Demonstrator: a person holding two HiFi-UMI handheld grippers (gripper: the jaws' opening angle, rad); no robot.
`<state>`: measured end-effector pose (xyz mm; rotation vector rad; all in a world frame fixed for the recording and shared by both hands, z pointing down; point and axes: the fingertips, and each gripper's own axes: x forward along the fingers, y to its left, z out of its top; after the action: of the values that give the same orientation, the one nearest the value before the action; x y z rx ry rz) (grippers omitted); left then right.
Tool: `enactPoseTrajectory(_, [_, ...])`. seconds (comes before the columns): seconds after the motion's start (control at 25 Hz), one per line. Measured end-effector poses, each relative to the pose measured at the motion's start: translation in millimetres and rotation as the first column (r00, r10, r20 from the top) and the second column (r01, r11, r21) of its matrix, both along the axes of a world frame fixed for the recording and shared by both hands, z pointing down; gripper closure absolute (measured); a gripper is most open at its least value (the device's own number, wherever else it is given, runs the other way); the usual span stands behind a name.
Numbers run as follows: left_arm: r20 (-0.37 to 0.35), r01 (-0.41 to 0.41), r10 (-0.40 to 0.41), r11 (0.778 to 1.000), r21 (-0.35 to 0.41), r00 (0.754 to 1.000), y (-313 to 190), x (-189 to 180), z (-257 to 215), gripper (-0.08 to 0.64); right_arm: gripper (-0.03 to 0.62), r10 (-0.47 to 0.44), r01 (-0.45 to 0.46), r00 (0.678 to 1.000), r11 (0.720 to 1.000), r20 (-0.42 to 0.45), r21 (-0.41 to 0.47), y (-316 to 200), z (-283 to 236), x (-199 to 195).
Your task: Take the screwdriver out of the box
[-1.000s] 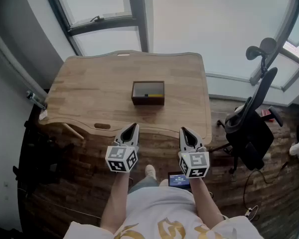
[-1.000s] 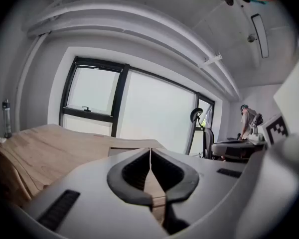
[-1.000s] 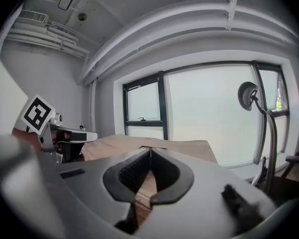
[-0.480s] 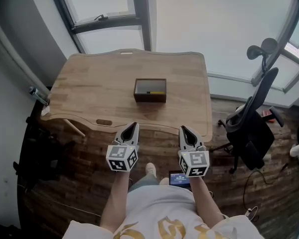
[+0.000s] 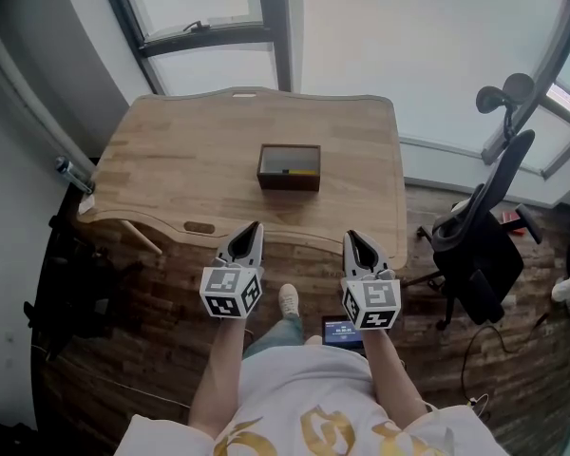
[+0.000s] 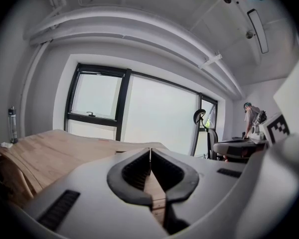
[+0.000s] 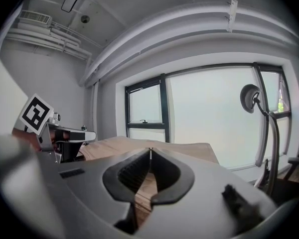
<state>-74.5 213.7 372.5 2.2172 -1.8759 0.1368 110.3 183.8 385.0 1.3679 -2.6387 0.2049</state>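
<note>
Screwdriver (image 5: pixel 293 171) lay in the box (image 5: pixel 287 184) on the table (image 5: pixel 171 160).
Left gripper (image 5: pixel 256 226) and right gripper (image 5: pixel 351 236) hung by the near edge, jaws closed, both empty.

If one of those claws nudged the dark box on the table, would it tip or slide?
It would probably slide rather than tip: the box looks low and wide, flat on the smooth wooden table. It is likely light, since it stands open with only a small yellow thing showing inside. Its straight walls suggest it is stiff.
</note>
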Motion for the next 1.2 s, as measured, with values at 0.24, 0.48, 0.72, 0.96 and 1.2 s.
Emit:
enactPoseTrajectory(0.24, [0.001,-0.006,0.006,1.0,0.002,1.0,-31.1,-8.2,8.6,0.541,0.558,-0.008,0.008,1.0,1.0,-0.014,-0.001,-28.5,8.3,-13.4])
enactPoseTrajectory(0.48, [-0.025,-0.004,0.004,1.0,-0.019,1.0,-82.5,-25.9,22.0,0.541,0.558,0.012,-0.013,0.999,0.999,-0.044,-0.032,-74.6,23.1,-24.6])
enactPoseTrajectory(0.72, [-0.028,-0.036,0.035,0.999,-0.028,0.999,-143.4,-41.7,27.6,0.541,0.558,0.038,-0.042,0.998,0.997,-0.059,-0.065,-129.0,33.9,-38.6])
enactPoseTrajectory(0.96, [-0.024,-0.074,0.073,0.996,-0.043,0.997,-194.1,-62.0,32.6,0.541,0.558,0.062,-0.068,0.996,0.994,-0.071,-0.084,-175.8,40.4,-60.6])
enactPoseTrajectory(1.2, [-0.031,-0.143,0.142,0.988,-0.051,0.989,-236.9,-73.4,43.8,0.541,0.558,0.121,-0.127,0.99,0.988,-0.074,-0.085,-214.0,49.3,-72.4])
